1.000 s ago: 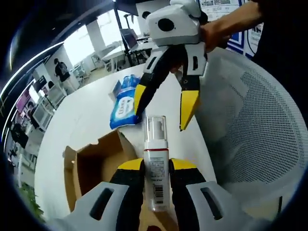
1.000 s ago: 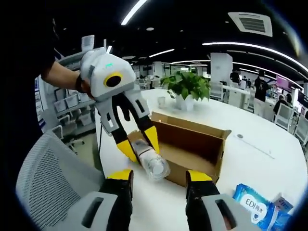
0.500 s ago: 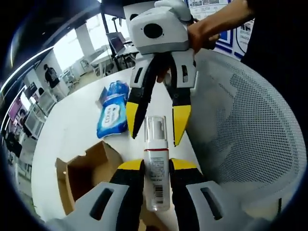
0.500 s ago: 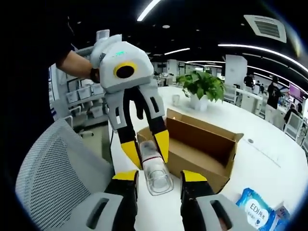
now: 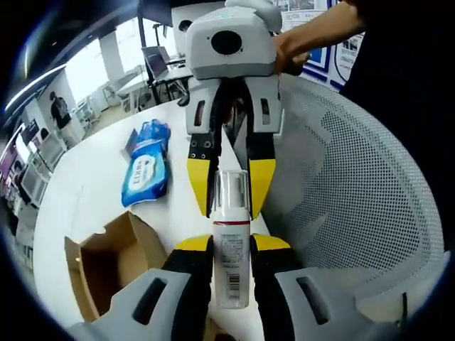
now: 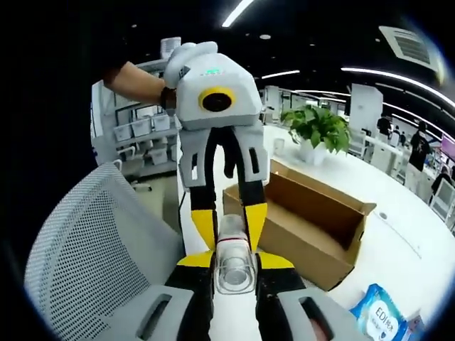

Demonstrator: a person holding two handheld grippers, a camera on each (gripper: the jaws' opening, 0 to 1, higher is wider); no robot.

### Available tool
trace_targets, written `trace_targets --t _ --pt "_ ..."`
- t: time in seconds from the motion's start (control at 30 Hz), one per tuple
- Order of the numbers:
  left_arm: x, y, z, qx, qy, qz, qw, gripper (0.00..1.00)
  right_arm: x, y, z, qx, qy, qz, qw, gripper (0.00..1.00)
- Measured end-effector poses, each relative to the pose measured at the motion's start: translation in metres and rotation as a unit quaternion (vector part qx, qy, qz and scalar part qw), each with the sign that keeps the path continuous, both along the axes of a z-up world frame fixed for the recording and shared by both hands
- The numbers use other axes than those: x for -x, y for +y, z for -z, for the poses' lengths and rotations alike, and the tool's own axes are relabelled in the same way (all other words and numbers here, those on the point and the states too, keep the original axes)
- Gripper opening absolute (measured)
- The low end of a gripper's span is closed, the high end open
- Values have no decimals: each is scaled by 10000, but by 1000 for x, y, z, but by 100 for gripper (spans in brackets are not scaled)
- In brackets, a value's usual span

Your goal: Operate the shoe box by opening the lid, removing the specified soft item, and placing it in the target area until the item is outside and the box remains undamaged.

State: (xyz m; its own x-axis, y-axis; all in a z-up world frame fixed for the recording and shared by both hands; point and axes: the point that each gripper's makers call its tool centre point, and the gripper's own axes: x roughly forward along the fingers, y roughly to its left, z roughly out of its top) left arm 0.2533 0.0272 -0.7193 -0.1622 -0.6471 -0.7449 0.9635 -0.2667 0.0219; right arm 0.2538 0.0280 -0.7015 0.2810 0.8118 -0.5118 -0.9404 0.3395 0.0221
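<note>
A white bottle (image 5: 231, 266) with a red band and a clear cap is held level above the table's edge. My left gripper (image 5: 232, 245) is shut on its body. My right gripper (image 5: 231, 186) comes in from the top of the left gripper view, its yellow fingertips pressed against both sides of the clear cap. In the right gripper view the cap end of the bottle (image 6: 234, 270) sits between my right gripper's (image 6: 235, 261) jaws, with my left gripper (image 6: 229, 222) facing it. The open cardboard shoe box (image 6: 313, 227) stands on the white table behind.
The cardboard box (image 5: 106, 259) lies lower left in the left gripper view. A blue wet-wipe pack (image 5: 142, 170) rests on the white table (image 5: 85, 192); the same pack (image 6: 380, 312) lies beyond the box. A grey mesh chair (image 5: 355, 177) stands close beside the table. A potted plant (image 6: 320, 128) stands further back.
My right gripper has moved in onto the bottle's cap end and narrowed from wide open until its jaws touch the cap. My left gripper has kept its hold on the bottle.
</note>
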Motion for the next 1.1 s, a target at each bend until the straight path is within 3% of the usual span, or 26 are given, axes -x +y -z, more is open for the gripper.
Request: trace_targets --t 0.47,0.63,0.77,0.83,1.1 --pt "-4 -4 0 82 52 -291 9995 21 -1 -12 5 -6 226 239 9995 16" --pt "-15 2 -6 308 201 -838 9958 27 -3 -27 9 -1 328 448 9985 16" --pt "-30 7 -14 704 413 -1582 9840 29 -6 -42 11 -47 431 662 9969 16" --pt "-40 11 -16 854 385 -1905 9772 30 -8 -47 11 -73 479 725 9962 16" --pt "-58 31 -20 1099 358 -2740 9548 32 -14 -64 12 8 497 829 9953 16"
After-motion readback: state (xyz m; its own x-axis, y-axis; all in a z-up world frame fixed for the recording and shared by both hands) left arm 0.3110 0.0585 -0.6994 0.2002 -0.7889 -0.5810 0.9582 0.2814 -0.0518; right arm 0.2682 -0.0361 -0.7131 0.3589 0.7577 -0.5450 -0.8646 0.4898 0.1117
